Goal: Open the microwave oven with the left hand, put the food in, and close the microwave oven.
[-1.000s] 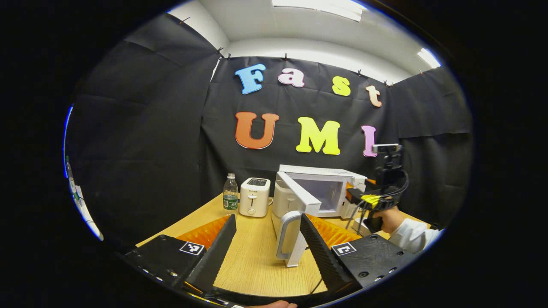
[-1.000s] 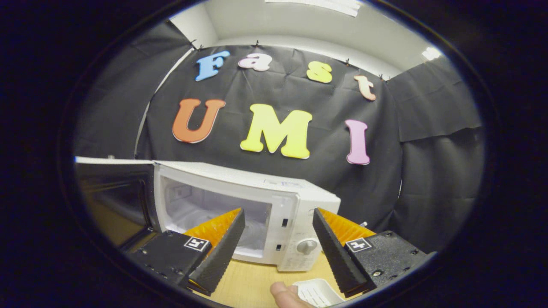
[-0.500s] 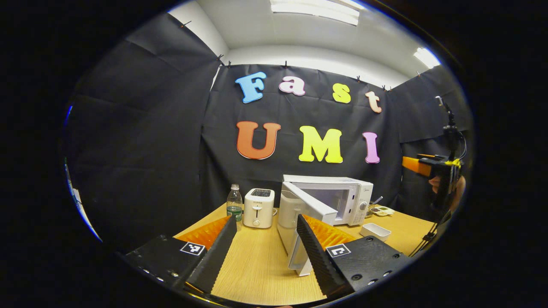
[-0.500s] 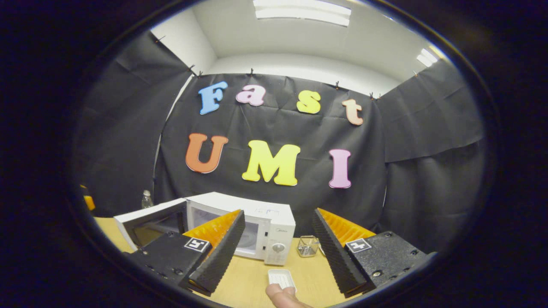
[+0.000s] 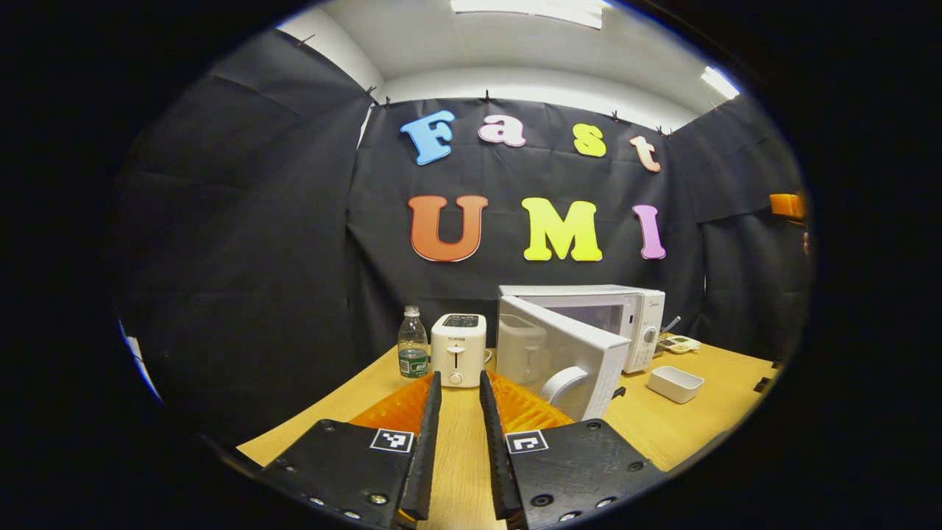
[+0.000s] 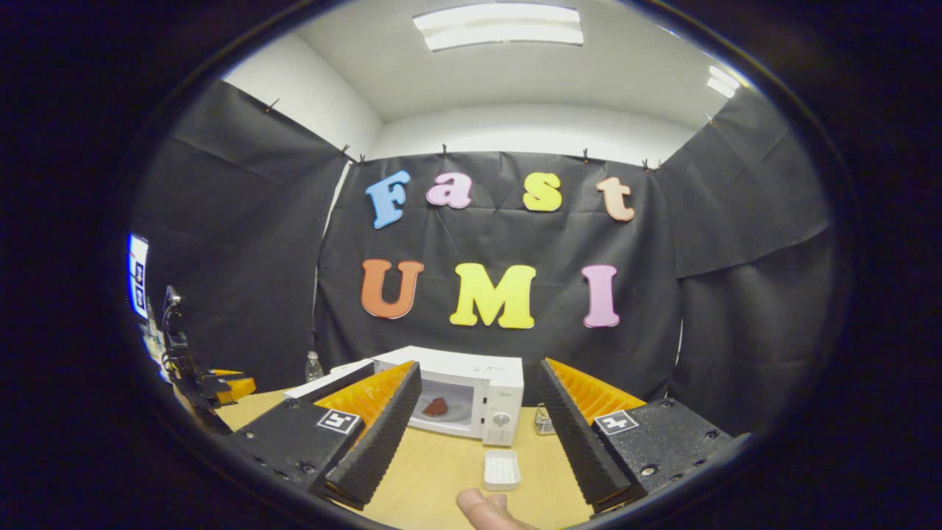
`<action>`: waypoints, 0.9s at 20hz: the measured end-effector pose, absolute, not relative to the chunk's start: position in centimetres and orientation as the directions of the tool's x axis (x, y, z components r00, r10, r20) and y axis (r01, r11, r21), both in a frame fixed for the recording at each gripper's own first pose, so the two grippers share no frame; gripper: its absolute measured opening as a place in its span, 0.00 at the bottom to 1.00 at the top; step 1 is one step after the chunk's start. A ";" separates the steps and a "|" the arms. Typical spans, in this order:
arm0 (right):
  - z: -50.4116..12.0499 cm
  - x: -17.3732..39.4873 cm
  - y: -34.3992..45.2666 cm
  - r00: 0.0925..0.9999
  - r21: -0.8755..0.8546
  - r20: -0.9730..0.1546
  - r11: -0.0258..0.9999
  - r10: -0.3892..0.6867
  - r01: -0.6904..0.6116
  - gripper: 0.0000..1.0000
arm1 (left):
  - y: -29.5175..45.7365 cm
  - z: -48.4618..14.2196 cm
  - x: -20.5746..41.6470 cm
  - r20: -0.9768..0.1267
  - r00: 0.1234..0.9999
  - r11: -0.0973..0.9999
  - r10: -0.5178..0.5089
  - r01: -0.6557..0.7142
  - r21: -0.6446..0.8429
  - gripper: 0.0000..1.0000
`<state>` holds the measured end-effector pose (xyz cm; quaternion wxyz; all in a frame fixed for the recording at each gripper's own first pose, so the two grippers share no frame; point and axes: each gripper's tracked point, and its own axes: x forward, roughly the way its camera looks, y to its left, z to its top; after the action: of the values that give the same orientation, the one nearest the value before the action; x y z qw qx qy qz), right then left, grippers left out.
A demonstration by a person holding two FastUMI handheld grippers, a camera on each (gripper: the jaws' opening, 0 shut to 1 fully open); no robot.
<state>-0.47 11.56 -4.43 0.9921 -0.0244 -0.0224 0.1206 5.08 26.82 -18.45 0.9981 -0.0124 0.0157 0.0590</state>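
Observation:
The white microwave [image 5: 589,313] stands at the back of the wooden table, its door [image 5: 567,353] swung open toward me. A reddish-brown piece of food [image 6: 436,406] lies on the plate inside the microwave [image 6: 471,390]. My left gripper [image 5: 458,377] hovers over the table in front of the door, almost shut with a narrow slit and nothing in it. My right gripper [image 6: 478,368] is pulled back from the oven, open and empty. An orange part of it [image 5: 787,205] shows high at the right edge. The left gripper [image 6: 221,383] shows at the far left.
A water bottle [image 5: 413,342] and a white toaster [image 5: 458,350] stand left of the microwave. A small white tray [image 5: 675,383] [image 6: 502,469] lies on the table [image 5: 706,427] in front of it. A wire basket [image 6: 543,421] sits to its right. A thumb [image 6: 486,508] shows at the bottom.
My right gripper has drawn back and up, away from the microwave, leaving the food inside. My left gripper's fingers have closed to a narrow slit and backed off from the door.

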 end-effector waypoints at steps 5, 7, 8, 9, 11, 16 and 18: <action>-4.0 -2.3 12.2 0.960 -0.069 0.041 0.959 0.277 -0.274 0.95 | 28.1 -20.6 7.1 -0.075 0.989 0.990 0.130 -0.133 -0.038 0.31; -3.8 -2.9 12.0 0.961 -0.069 0.039 0.961 0.272 -0.269 0.95 | 28.0 -22.0 8.4 -0.093 0.989 0.992 0.114 -0.118 -0.035 0.31; -3.5 -3.1 12.1 0.961 -0.066 0.041 0.960 0.274 -0.271 0.95 | 27.8 -22.4 8.8 -0.093 0.991 0.994 0.100 -0.103 -0.034 0.31; -3.4 -3.5 11.9 0.961 -0.066 0.043 0.961 0.273 -0.270 0.95 | 27.7 -22.7 9.3 -0.092 0.991 0.995 0.096 -0.099 -0.030 0.31; -2.8 -3.9 11.4 0.962 -0.073 0.059 0.962 0.266 -0.262 0.95 | 27.1 -24.2 10.1 -0.119 0.989 0.995 0.085 -0.089 -0.033 0.31; -2.7 -4.7 11.1 0.959 -0.088 0.065 0.959 0.274 -0.268 0.95 | 26.2 -24.4 11.6 -0.104 0.990 0.994 0.097 -0.101 -0.037 0.00; -2.8 -4.8 10.8 0.959 -0.085 0.065 0.959 0.277 -0.271 0.95 | 24.7 -24.6 11.8 -0.115 0.992 0.997 0.059 -0.064 -0.037 0.00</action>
<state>-4.81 10.83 -2.77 0.9889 -0.0376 -0.0380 0.1386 11.76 24.74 -24.60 0.9977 -0.0203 0.0569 0.0309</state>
